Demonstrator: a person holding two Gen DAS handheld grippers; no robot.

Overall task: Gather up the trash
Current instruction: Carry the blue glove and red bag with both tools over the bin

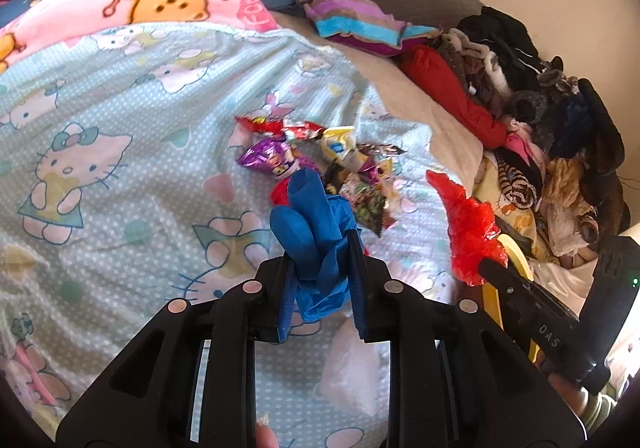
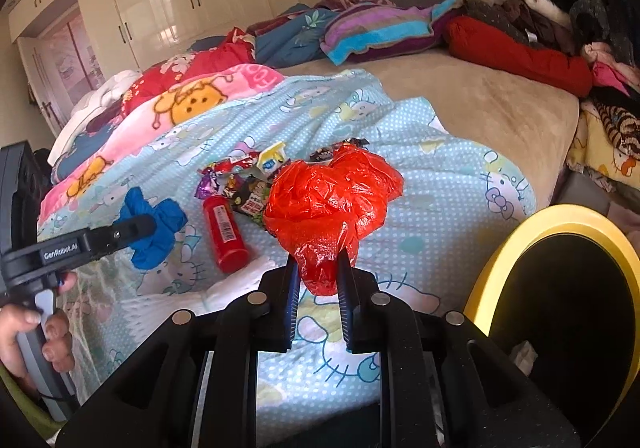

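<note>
My left gripper [image 1: 320,244] is shut on a crumpled blue glove [image 1: 316,224], held above the bed; it also shows in the right wrist view [image 2: 154,222]. My right gripper [image 2: 318,268] is shut on a crumpled red plastic bag [image 2: 332,200], which also shows in the left wrist view [image 1: 468,224]. A heap of snack wrappers [image 1: 320,152] lies on the Hello Kitty sheet [image 1: 120,128] just beyond both grippers. A red bottle [image 2: 226,234] lies beside the wrappers. A yellow-rimmed bin [image 2: 560,288] with a dark inside stands at the right of the bed.
Folded blankets [image 2: 192,96] and a striped cushion [image 2: 380,32] lie at the far side of the bed. A pile of clothes [image 2: 560,8] fills the right end. White wardrobes [image 2: 180,0] stand behind. White tissue [image 2: 240,284] lies on the sheet near me.
</note>
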